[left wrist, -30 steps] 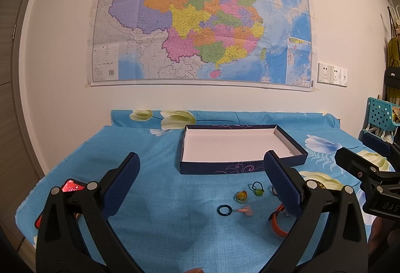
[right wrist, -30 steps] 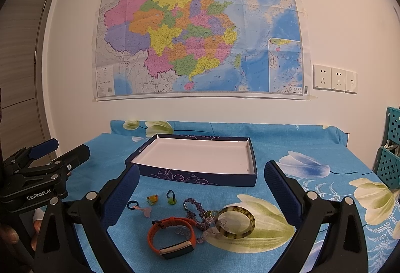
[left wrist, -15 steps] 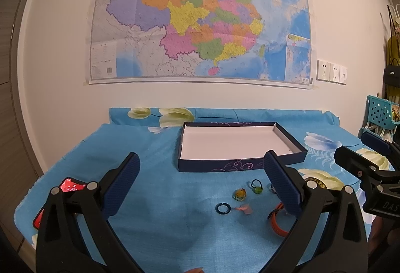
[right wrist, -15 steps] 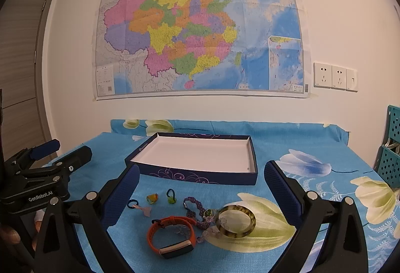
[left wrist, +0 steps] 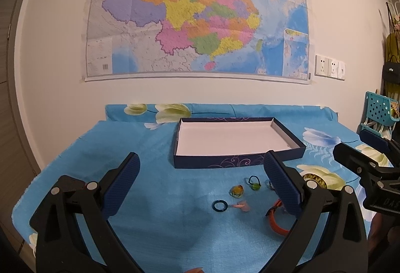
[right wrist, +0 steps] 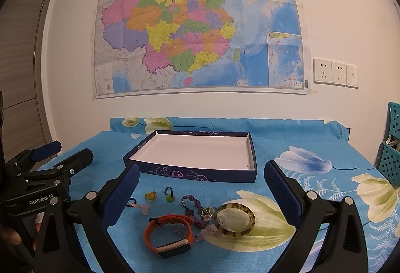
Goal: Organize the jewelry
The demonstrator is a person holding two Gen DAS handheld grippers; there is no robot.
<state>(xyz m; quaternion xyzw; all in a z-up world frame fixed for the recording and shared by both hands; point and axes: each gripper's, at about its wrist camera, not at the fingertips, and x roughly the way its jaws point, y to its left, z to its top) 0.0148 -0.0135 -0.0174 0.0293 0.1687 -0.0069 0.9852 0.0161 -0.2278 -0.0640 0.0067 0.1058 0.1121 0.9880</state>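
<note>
Right gripper (right wrist: 200, 198), jaws apart and empty, hovers over the orange band (right wrist: 168, 235) and bangle (right wrist: 235, 220); grip one piece only. Left gripper (left wrist: 200, 185), likewise apart, waits. Beyond, the box (right wrist: 195, 174) stands empty.

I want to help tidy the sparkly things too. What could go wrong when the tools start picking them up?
1. The purple beaded bracelet, orange band and mottled bangle lie touching, so lifting one might drag another.
2. The small rings are tiny for the wide open right tool; one could slip out.
3. The box has a raised wall; a low carry might bump it.
</note>
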